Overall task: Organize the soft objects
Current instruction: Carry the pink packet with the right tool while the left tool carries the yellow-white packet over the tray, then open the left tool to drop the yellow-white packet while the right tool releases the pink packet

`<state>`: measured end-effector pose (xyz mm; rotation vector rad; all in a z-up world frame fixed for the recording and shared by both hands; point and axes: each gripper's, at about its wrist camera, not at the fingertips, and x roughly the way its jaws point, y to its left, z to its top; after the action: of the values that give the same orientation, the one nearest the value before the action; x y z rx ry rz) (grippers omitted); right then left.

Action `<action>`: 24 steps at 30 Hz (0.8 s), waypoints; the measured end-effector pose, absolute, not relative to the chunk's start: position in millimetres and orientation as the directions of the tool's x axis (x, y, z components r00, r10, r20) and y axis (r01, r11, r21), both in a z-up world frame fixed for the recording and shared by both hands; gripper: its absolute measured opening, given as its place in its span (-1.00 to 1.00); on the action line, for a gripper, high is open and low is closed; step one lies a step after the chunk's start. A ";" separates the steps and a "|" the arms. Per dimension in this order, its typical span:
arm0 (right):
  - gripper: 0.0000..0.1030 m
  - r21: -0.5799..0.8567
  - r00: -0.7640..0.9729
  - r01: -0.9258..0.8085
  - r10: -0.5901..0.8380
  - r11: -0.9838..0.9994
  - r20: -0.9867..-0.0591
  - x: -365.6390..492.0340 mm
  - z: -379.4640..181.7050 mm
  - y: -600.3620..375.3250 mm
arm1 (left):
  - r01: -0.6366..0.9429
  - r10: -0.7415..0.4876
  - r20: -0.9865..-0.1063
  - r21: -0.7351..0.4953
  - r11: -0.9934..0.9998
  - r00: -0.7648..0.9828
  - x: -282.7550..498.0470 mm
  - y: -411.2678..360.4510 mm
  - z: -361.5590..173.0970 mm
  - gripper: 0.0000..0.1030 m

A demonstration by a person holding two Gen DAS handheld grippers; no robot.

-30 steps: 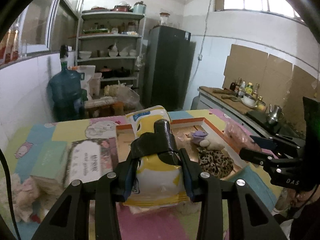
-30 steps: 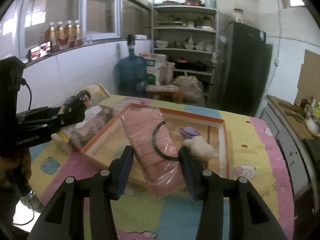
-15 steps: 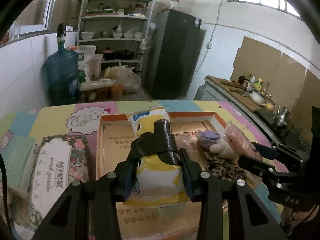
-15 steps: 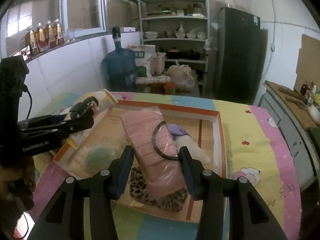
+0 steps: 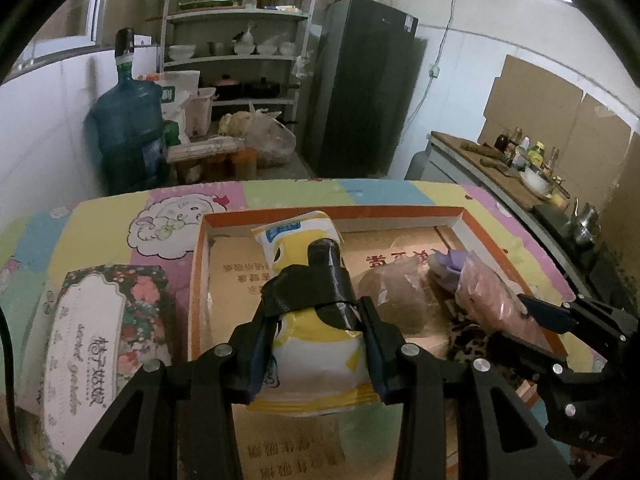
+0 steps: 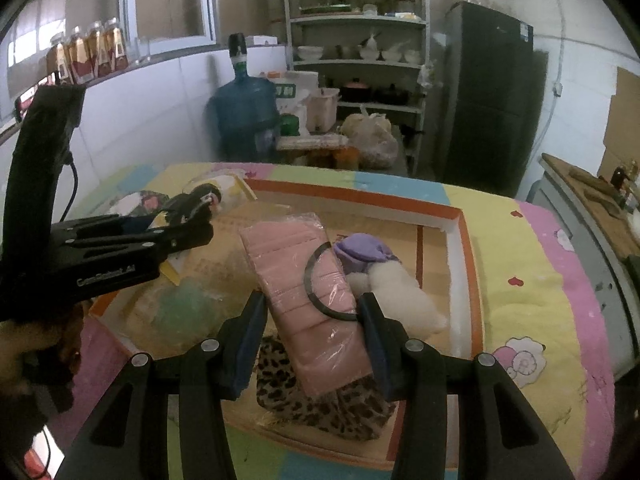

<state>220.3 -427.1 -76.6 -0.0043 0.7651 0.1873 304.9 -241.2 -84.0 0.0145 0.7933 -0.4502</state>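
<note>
My left gripper (image 5: pixel 318 344) is shut on a yellow and white soft pack (image 5: pixel 316 356), held over the left part of the shallow orange-rimmed cardboard box (image 5: pixel 332 213). My right gripper (image 6: pixel 312 338) is shut on a pink wrapped pack (image 6: pixel 308 292) over the box's right part (image 6: pixel 460 264). Under it lie a leopard-print pouch (image 6: pixel 320 404) and a white plush toy with a purple cap (image 6: pixel 394 288). A clear bag with something brown (image 5: pixel 394 300) rests mid-box. In the right wrist view the left gripper (image 6: pixel 200 210) comes in from the left.
A floral tissue pack (image 5: pixel 96 336) lies on the patchwork cloth (image 6: pixel 520 280) left of the box. Beyond the table stand a blue water jug (image 5: pixel 128 128), a shelf rack (image 5: pixel 240 40) and a dark fridge (image 5: pixel 360 88). A counter with bottles (image 5: pixel 520 160) runs along the right.
Both grippers have moved forward and down over the box with their packs still held. The box now fills more of each view, and the tissue pack has slid toward the left edge.
</note>
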 end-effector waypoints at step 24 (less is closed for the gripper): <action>0.18 0.159 0.676 -0.188 0.246 0.969 -0.695 226.8 -95.7 -436.0 | 0.410 -0.451 -0.662 -0.231 0.882 0.598 296.6 -234.9 -87.7 0.36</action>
<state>226.8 -436.0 -95.7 0.0768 0.7924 0.2440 296.6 -234.9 -87.7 -0.0567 0.7834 -0.5000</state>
